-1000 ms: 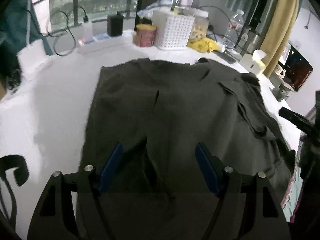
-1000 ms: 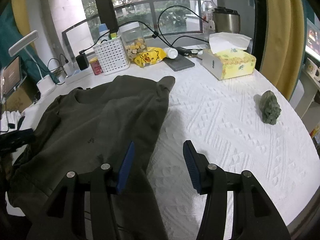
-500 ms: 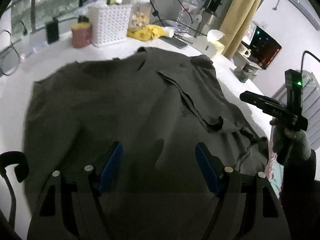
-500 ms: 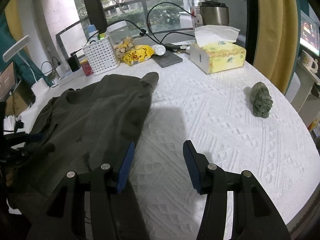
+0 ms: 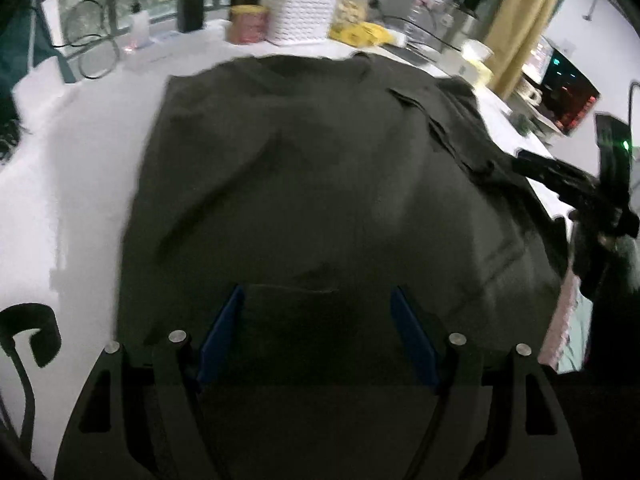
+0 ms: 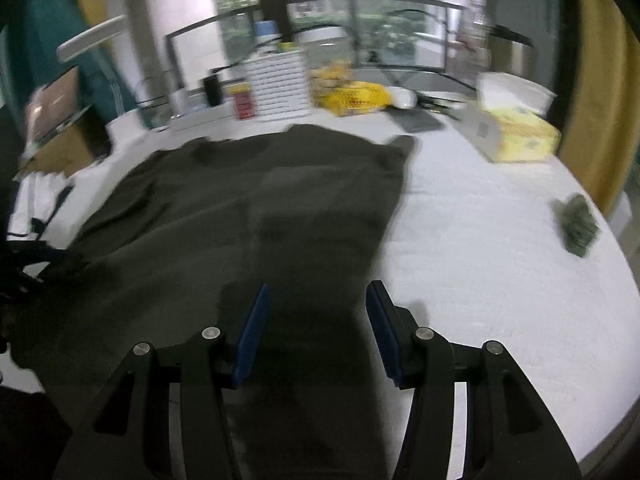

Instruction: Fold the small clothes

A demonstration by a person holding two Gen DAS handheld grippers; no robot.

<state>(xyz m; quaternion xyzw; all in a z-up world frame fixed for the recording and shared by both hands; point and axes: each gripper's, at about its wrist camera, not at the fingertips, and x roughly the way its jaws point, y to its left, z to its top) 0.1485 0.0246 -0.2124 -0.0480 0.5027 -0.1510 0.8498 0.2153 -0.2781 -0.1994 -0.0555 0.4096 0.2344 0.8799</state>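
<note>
Grippers have both swung in over the shirt (image 5: 320,168), which lies spread on the table (image 6: 480,248). My left gripper (image 5: 318,336) and right gripper (image 6: 316,328) have jaws apart, gripping nothing. I judge the fold not yet begun.

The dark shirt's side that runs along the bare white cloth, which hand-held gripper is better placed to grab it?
Right, probably. The right hand-held gripper hangs open over the dark shirt at that edge; the left hand-held gripper is over its middle.
</note>
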